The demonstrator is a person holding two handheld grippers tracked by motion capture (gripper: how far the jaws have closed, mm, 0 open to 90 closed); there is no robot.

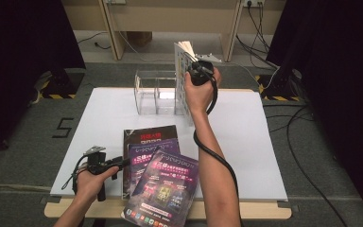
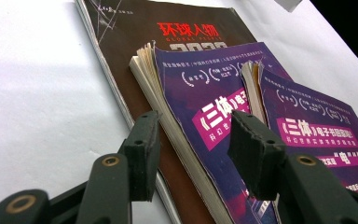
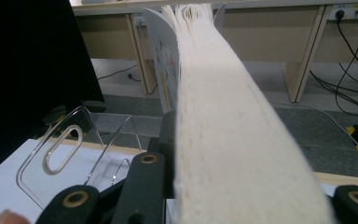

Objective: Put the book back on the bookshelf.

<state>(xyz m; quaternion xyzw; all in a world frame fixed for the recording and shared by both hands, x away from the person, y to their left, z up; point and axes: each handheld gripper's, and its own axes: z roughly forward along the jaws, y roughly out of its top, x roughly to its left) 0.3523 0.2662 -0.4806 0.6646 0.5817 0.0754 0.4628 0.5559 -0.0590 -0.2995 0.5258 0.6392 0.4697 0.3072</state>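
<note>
My right gripper [image 1: 194, 70] is shut on a thick white book [image 1: 183, 87] and holds it upright, just right of a clear acrylic rack [image 1: 155, 94]. In the right gripper view the book's pale page edge [image 3: 223, 121] runs up between the jaws of my right gripper [image 3: 235, 158], and the rack [image 3: 74, 149] is at the lower left. My left gripper [image 1: 122, 163] is open, low at the left edge of a stack of books. Its jaws [image 2: 196, 149] stand either side of the page edge of a purple book [image 2: 200, 93], which lies on a brown magazine [image 2: 135, 28]. A second purple book [image 2: 317, 121] overlaps on the right.
A white board [image 1: 246, 127] covers the tabletop. The stack lies near its front edge, with the top purple book [image 1: 163, 189] hanging over it. Table legs, cables and striped stands are on the floor behind.
</note>
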